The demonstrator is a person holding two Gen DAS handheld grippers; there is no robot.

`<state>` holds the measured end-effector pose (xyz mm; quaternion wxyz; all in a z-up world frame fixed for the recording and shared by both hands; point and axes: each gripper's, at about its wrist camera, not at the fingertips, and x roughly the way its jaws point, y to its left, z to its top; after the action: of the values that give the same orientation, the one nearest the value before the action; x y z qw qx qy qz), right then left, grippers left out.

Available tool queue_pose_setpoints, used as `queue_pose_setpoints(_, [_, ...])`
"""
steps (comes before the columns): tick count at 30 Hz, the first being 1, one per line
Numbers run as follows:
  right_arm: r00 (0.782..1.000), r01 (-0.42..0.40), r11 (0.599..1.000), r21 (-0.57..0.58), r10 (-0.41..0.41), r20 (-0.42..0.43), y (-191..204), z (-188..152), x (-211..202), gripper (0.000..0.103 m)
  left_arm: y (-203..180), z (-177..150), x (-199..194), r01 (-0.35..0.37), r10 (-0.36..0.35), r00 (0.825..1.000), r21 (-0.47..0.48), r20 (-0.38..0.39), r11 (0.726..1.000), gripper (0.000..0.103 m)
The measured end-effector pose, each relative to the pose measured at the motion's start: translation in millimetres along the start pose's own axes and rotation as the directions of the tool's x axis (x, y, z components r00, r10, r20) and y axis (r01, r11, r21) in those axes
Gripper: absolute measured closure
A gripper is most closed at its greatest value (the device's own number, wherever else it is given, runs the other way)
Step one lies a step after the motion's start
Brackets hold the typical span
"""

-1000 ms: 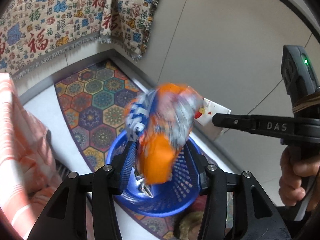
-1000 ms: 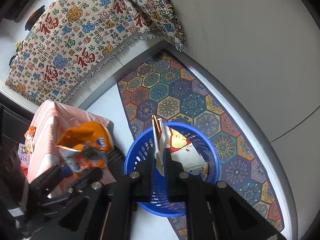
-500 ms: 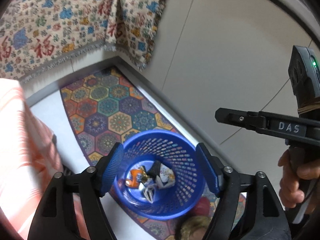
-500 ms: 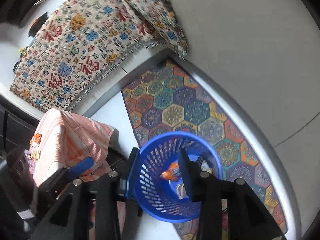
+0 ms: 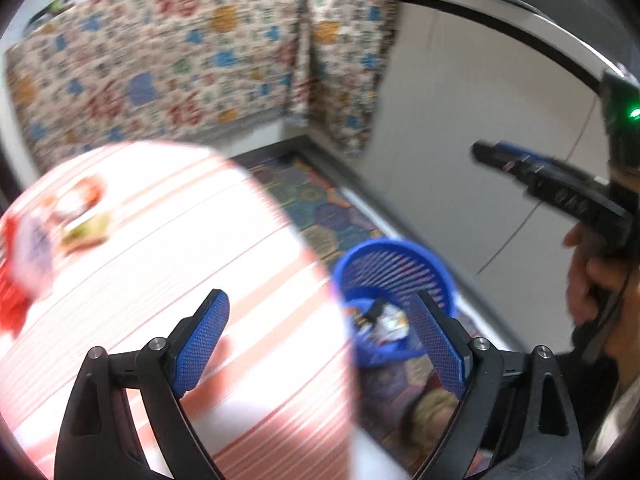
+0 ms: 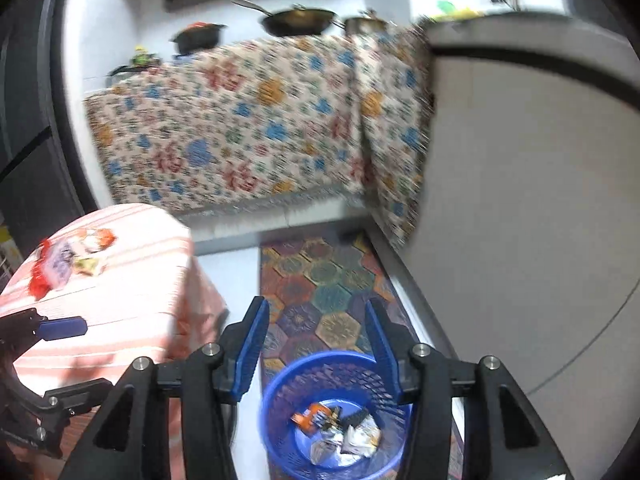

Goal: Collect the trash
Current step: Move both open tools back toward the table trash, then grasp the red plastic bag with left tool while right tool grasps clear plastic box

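A blue mesh basket stands on the floor mat and holds several crumpled wrappers; it also shows in the left wrist view. My right gripper is open and empty above the basket. My left gripper is open and empty, over the edge of the pink striped table. Several wrappers lie at the table's far left; in the left wrist view they are blurred.
A patterned hexagon mat lies under the basket. A cloth-covered counter with pots stands behind. A white cabinet wall is on the right. The right gripper's body shows in the left view.
Both grippers let go of their wrappers, which now lie in the basket. Both have since tilted up and swung left toward the striped table.
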<state>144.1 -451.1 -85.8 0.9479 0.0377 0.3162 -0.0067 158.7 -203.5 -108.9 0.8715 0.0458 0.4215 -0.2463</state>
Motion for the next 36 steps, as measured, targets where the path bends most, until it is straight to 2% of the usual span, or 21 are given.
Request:
queue_pose_setpoints(3, [0.999,-0.048,0.998,-0.028,0.049,0.023,33.6,1.1,-8.4,0.049,43.3,-23.2,-13.4,-0.099,0.099,0.995,-0.046,-0.008,0.994,0.011])
queue_pose_setpoints(4, [0.997,-0.07,0.997,-0.041,0.071,0.027,46.9,0.7,-10.7,0.049,57.5,-30.2,-17.8,-0.151,0.15,0.989,-0.076,-0.008,0.986,0.011])
queue_pose_setpoints(7, [0.99,-0.137,0.987,-0.088,0.139,0.016,92.6,-3.3,-11.3,0.049,105.9,-52.6,-31.8,-0.235,0.235,0.972,-0.144,-0.019,0.961,0.011])
queue_pose_setpoints(14, [0.957,-0.286,0.934,-0.215,0.269,-0.105,199.0,-30.8,7.5,0.049,192.8,-90.9,-54.3,-0.391,0.389,0.92,-0.222,-0.052,0.893,0.011])
queue_pose_setpoints(19, [0.928,-0.363,0.892,-0.27,0.319,-0.192,253.8,-47.0,22.3,0.049,232.5,-106.6,-55.3,-0.412,0.403,0.911,-0.29,-0.093,0.864,0.011])
queue_pose_setpoints(26, [0.904,-0.401,0.858,-0.321,0.312,-0.294,292.0,-59.9,46.0,0.049,237.9,-110.5,-50.4,-0.41,0.4,0.911,-0.294,-0.097,0.863,0.009])
queue_pose_setpoints(30, [0.896,-0.405,0.854,-0.326,0.298,-0.33,296.8,-63.9,57.8,0.049,249.6,-95.8,-44.0,-0.418,0.412,0.907,-0.298,-0.087,0.858,0.012])
queue_pose_setpoints(32, [0.9,-0.4,0.851,-0.341,0.295,-0.32,296.7,-64.6,56.3,0.049,256.9,-84.9,-42.8,-0.423,0.425,0.903,-0.304,-0.062,0.854,0.016])
queue_pose_setpoints(36, [0.899,-0.405,0.85,-0.336,0.304,-0.316,293.8,-65.2,55.0,0.048,266.0,-59.2,-40.1,-0.385,0.407,0.913,-0.298,0.011,0.873,0.017])
